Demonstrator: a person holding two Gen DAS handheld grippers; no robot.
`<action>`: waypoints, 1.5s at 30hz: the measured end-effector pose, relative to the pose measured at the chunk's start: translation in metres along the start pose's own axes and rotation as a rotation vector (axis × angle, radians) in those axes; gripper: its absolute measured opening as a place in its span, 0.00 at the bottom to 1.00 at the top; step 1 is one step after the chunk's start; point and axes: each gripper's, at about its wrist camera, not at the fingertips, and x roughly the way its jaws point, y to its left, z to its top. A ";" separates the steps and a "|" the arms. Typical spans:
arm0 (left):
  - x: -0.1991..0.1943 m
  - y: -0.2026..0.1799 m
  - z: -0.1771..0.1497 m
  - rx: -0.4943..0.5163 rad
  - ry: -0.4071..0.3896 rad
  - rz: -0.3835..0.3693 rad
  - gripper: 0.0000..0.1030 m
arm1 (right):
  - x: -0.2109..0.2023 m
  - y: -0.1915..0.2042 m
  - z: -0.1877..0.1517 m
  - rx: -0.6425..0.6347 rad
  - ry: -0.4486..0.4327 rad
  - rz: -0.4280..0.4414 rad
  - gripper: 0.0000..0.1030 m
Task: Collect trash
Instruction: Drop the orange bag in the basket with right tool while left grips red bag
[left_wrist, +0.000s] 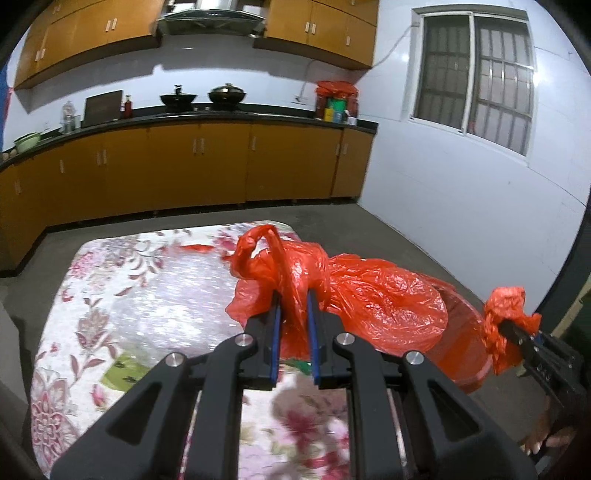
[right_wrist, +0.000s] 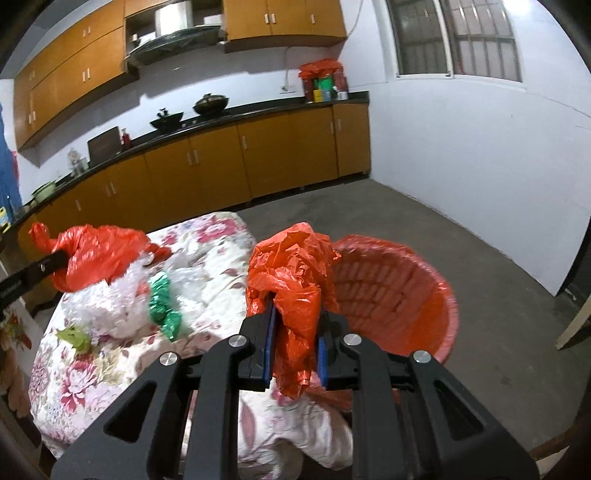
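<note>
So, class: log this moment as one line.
left tongs: shut on red bag | right tongs: shut on red bag | red basket: beside table

Red-orange plastic against a floral cloth, as we see it

We see a translucent red-orange bag gripped by black grippers with blue pads, above a tablecloth printed with pink and maroon flowers on white; a red basket with a brick-like woven pattern stands beside it; on the cloth we note a crumpled shiny green wrapper and a yellow-green scrap; behind, we find amber-orange cabinets under a black countertop, white walls and a grey floor
</note>
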 end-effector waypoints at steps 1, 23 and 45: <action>0.002 -0.004 -0.001 0.004 0.003 -0.007 0.13 | 0.000 -0.004 0.002 0.006 -0.005 -0.007 0.18; 0.079 -0.102 -0.011 0.081 0.096 -0.169 0.13 | 0.025 -0.068 0.024 0.149 -0.026 -0.070 0.18; 0.094 -0.105 -0.040 0.106 0.105 -0.067 0.64 | 0.045 -0.080 0.016 0.130 0.023 -0.091 0.55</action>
